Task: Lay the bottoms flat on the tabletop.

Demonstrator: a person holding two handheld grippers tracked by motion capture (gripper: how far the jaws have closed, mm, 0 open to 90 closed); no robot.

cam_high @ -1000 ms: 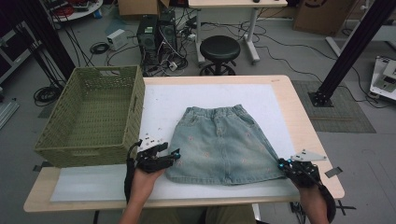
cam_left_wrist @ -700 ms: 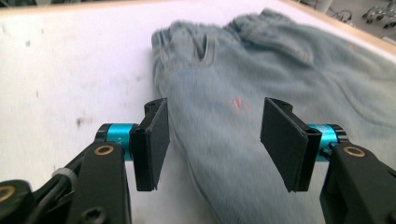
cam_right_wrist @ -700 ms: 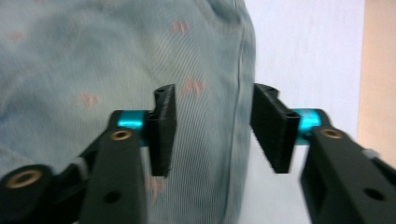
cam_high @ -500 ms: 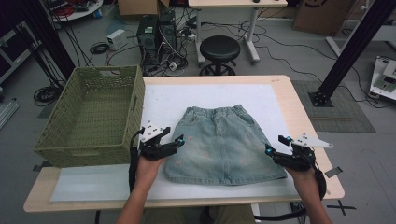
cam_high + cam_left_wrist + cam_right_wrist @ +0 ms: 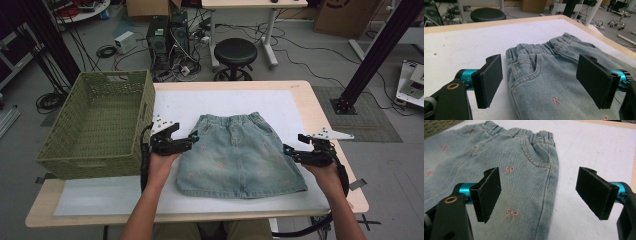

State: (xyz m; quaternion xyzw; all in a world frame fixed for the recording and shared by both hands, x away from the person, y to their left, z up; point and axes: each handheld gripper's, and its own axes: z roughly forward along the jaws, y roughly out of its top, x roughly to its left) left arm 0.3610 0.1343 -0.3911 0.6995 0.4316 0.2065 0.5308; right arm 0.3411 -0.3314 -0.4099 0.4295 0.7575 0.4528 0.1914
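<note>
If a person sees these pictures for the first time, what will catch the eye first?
First, the pale denim skirt lying flat in the middle of the white mat, with small pink bows on it. Next, the two grippers beside it with jaws open: the left gripper at its left edge, the right gripper at its right edge. A large green basket stands at the table's left end.

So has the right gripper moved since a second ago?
Yes. The right gripper has moved away from the table's near edge, up along the denim skirt's side; its jaws have just been opening, nothing between them.
</note>
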